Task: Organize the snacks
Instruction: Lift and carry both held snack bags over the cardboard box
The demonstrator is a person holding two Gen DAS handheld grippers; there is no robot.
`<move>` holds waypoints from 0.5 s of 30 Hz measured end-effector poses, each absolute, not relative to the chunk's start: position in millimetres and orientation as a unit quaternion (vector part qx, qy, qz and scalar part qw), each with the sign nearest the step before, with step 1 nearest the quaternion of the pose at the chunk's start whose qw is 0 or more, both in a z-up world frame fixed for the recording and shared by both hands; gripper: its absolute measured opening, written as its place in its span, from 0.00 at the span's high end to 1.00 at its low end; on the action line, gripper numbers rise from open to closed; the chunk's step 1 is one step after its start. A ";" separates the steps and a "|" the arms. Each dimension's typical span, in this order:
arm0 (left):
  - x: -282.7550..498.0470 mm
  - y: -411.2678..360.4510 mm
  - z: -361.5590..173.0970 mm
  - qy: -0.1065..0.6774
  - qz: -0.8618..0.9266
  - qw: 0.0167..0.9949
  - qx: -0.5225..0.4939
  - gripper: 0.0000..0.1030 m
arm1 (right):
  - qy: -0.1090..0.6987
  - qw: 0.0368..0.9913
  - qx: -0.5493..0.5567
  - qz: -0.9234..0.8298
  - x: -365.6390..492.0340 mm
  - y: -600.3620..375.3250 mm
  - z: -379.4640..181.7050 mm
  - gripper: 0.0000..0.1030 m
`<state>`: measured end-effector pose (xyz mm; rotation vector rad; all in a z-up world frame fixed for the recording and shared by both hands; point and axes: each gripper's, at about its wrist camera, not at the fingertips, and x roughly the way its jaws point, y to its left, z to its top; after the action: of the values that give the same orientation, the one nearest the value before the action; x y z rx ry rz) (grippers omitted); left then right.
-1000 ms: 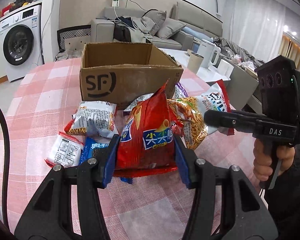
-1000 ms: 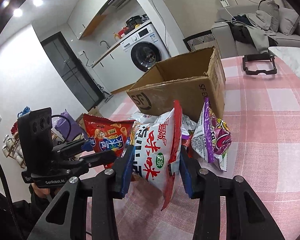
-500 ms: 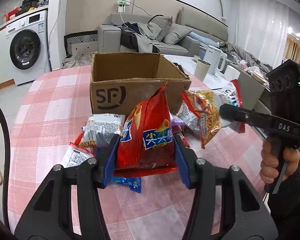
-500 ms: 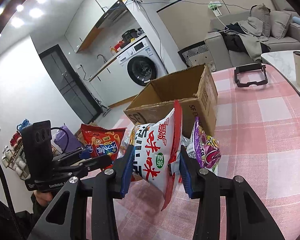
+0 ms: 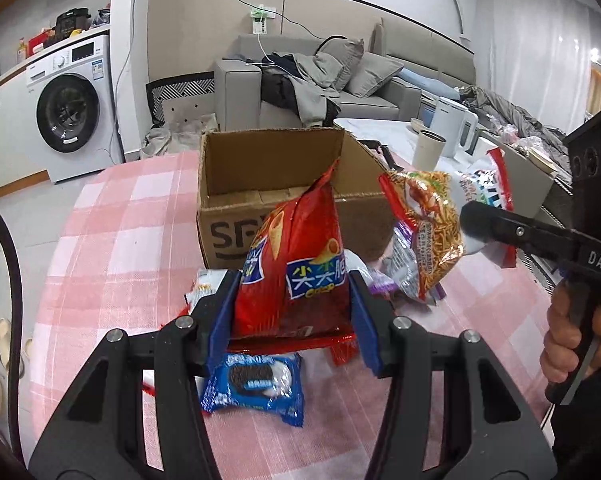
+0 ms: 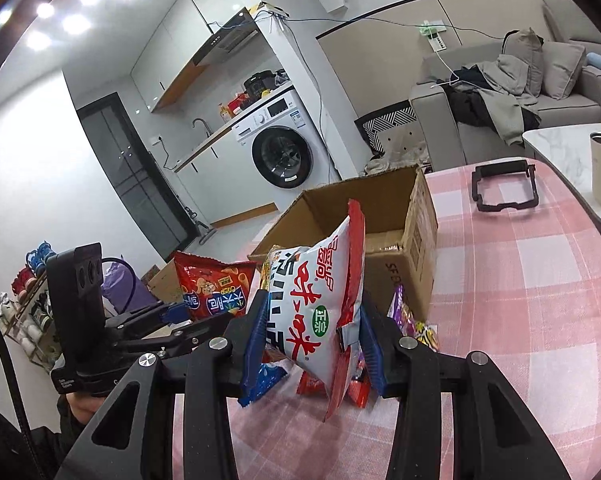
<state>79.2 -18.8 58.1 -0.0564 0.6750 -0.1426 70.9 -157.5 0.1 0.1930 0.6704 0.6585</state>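
Broadly, a round surface (image 5: 112, 240) under a pink checked cloth carries everything, and the largest thing on it is one open cardboard box (image 5: 276, 184) at the far middle, flaps up and seemingly empty, which I take to be where the snacks are meant to go. Two bags are up in the air on the near side of it, one per claw. The left claw (image 5: 292, 312) is closed on a red chip bag (image 5: 296, 264), pinching it low by its sides so it stands upright with its top edge level with the box's near wall; held this way it looks ready to be carried over the rim and dropped in. The right claw (image 6: 312, 344) is closed the same way on a white and red noodle snack bag (image 6: 316, 300), upright and just near of the box's corner, to the right of the chip bag. Still lying on the cloth I can count a few loose packs: one blue cookie pack (image 5: 256, 380) flat beneath the left claw, one purple pack (image 6: 404, 312) leaning by the box's right corner, and some small red and white wrappers partly hidden behind the bags, too covered to number. One black frame (image 6: 504, 188) lies apart at the far right.
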 end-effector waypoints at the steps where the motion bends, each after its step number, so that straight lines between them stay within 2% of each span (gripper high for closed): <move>1: 83.9 -18.8 59.5 0.331 -0.068 0.941 -0.027 0.52 | 0.321 0.888 0.094 0.315 72.5 -156.9 1.9 0.59; 15: 137.4 -14.9 74.9 0.325 -0.050 0.944 -0.017 0.52 | 0.312 0.899 0.109 0.288 107.4 -148.9 18.2 0.59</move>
<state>137.4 -14.9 74.9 -0.0356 0.6633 -0.1025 107.4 -148.9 18.2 0.2266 0.6453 0.5960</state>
